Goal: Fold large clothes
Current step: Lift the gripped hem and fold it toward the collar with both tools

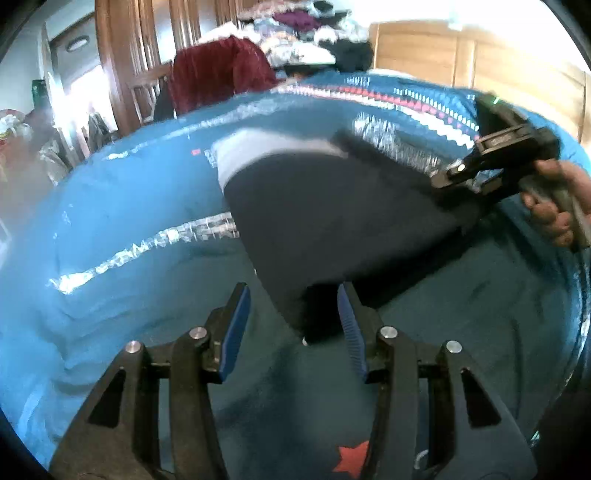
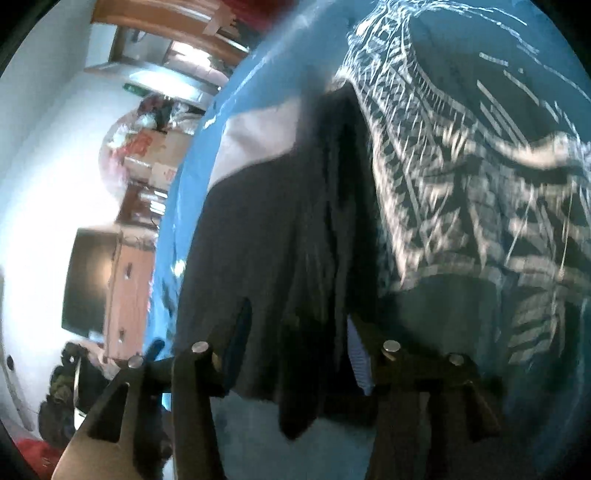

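A dark garment (image 1: 325, 221) with a white inner patch (image 1: 251, 155) lies on a blue patterned bedspread (image 1: 118, 221). My left gripper (image 1: 293, 314) is open, its blue pads (image 1: 236, 328) either side of the garment's near corner. My right gripper (image 1: 461, 170) shows at the far right of the left wrist view, at the garment's far edge. In the right wrist view the garment (image 2: 273, 258) hangs between the right gripper's (image 2: 295, 343) spread fingers; whether they pinch it I cannot tell.
A dark red garment (image 1: 218, 74) hangs over a wooden chair behind the bed, beside a heap of clothes (image 1: 303, 33). A wooden headboard (image 1: 461, 55) is at the back right. A dark screen (image 2: 88, 280) and wooden furniture stand off the bed's side.
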`<state>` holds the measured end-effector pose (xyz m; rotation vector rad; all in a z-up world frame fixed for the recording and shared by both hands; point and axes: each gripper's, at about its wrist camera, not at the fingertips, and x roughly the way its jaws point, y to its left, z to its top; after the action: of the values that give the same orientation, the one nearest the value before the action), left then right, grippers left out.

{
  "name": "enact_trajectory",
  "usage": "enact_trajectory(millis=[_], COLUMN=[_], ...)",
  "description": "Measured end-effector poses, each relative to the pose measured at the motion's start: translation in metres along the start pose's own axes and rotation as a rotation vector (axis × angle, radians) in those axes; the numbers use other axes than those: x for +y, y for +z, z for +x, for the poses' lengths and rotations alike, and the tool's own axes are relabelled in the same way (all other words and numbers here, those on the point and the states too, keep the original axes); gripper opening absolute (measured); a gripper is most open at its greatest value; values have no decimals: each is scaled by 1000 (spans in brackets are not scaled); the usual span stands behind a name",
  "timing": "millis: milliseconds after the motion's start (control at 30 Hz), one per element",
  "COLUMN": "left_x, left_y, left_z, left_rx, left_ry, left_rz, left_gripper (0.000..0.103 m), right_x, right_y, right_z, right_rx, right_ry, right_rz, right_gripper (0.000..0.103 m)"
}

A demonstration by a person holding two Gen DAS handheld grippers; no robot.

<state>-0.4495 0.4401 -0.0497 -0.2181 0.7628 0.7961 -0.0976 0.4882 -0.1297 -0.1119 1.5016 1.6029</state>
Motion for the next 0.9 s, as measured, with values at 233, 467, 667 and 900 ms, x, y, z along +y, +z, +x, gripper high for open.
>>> enact_trajectory(millis=[233,467,667,900], left_x=[-6,14,25,13], left_y=[5,-8,27,13], left_z=[39,16,-39,63], left_rx=[92,154,-107,94], left_ry=[66,-33,-71,-68], left_rz=[62,50,-21,80], left_gripper=[38,31,28,33], right_x=[12,-23,-28,-35], right_y=[-22,-26,-31,-34], right_z=[7,10,14,10], right_rx=[-18,-27,-50,-77], right_ry=[-57,-94,-77,-40], right_rz=[-22,8,13,31], right_gripper=[12,2,2,0])
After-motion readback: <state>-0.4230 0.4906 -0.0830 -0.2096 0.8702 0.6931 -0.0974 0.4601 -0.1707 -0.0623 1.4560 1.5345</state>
